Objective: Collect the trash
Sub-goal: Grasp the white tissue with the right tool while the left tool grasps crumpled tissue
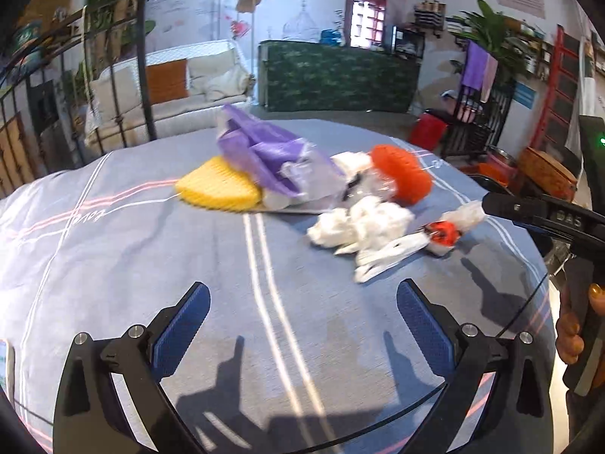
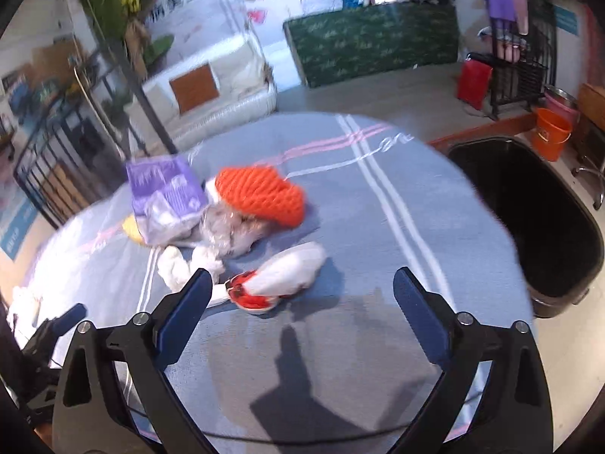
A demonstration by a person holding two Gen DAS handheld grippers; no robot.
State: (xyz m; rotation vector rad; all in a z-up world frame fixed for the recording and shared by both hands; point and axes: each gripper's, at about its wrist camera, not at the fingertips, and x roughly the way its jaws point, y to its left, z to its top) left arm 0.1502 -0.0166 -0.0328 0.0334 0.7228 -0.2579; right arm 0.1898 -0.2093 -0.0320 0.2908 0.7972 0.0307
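Observation:
A heap of trash lies on the round table with a grey-blue cloth (image 1: 151, 257): a purple plastic bag (image 1: 261, 147), a yellow foam net (image 1: 219, 189), an orange foam net (image 1: 401, 178), crumpled white tissues (image 1: 363, 223) and a red-and-white wrapper (image 1: 442, 234). My left gripper (image 1: 302, 321) is open and empty, short of the tissues. My right gripper (image 2: 302, 302) is open and empty just in front of the red-and-white wrapper (image 2: 276, 280). The orange net (image 2: 261, 193) and the purple bag (image 2: 166, 196) lie beyond it. The right gripper also shows at the right edge of the left wrist view (image 1: 503, 204).
A black trash bin (image 2: 537, 208) stands on the floor to the right of the table. An orange bucket (image 2: 552, 132) and a red bag (image 2: 472, 79) are farther back. A white sofa (image 1: 181, 87) and a green-covered counter (image 1: 340, 75) stand behind the table.

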